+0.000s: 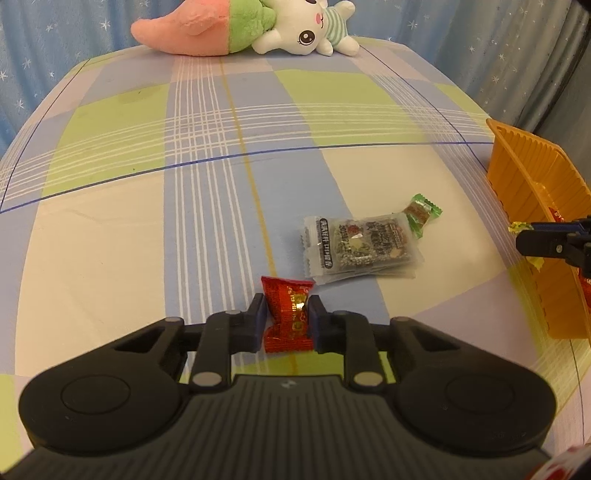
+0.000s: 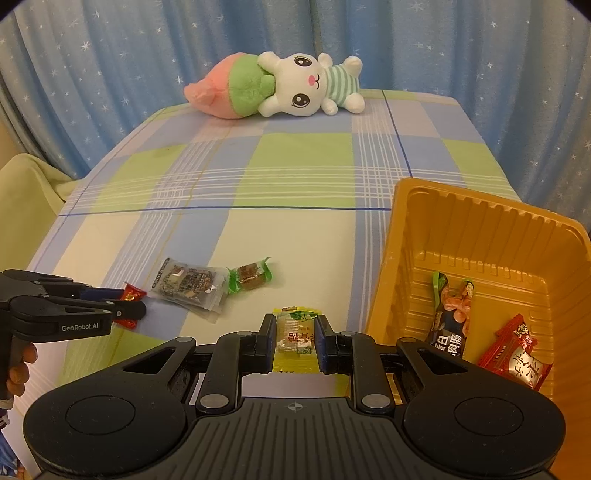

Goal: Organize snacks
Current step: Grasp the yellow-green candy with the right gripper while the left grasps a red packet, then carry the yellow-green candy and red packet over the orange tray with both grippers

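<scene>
Your left gripper [image 1: 287,320] sits low and level over the checked bedsheet [image 1: 110,229], fingers pointing toward the plush rabbit [image 1: 310,29], and it is clamped on a red candy [image 1: 289,317] pinched across its middle between the two pads. Just beyond it and to the right lie the clear snack packs [image 1: 360,248], with a green-wrapped candy [image 1: 421,214] touching their far corner. Your right gripper [image 2: 295,338] is also held level (your left hand's fingers [image 2: 20,369] show at the edge of its view), closed on a yellow candy [image 2: 295,332] just beside the orange tray [image 2: 491,236]. That tray lies to its right and holds a sausage stick [image 2: 450,317] and a red packet [image 2: 517,354].
</scene>
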`<state>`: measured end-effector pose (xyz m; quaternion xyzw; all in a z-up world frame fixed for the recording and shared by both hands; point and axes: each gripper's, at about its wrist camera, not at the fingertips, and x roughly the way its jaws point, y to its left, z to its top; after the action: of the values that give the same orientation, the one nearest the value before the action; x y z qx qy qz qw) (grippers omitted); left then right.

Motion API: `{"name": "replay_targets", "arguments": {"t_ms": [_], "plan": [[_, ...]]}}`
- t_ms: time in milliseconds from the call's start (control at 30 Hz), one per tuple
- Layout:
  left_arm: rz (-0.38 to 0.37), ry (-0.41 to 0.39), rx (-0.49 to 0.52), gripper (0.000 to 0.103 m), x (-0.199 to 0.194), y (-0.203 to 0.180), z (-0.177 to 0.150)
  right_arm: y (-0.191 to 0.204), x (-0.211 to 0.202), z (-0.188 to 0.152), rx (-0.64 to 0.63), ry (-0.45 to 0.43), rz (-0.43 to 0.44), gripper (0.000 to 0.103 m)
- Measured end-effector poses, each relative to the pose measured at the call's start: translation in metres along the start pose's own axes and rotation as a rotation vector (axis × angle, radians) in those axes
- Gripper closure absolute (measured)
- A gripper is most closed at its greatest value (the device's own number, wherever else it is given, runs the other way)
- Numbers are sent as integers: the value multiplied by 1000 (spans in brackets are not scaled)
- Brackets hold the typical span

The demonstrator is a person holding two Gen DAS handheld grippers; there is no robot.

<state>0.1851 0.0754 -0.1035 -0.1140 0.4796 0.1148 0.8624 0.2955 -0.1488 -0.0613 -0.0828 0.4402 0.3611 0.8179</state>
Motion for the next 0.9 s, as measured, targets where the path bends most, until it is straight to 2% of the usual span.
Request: {"name": "replay_targets", "arguments": {"t_ms": [267, 567, 900], "plan": [[7, -16, 17, 84, -9, 1, -3, 5, -1, 0, -13, -5, 17, 81], [-9, -42, -1, 84, -40, -1, -5, 10, -10, 0, -26, -26, 37, 81], [-74, -78, 36, 84, -80, -34, -4, 11, -42, -13, -16, -71, 54, 81]]}}
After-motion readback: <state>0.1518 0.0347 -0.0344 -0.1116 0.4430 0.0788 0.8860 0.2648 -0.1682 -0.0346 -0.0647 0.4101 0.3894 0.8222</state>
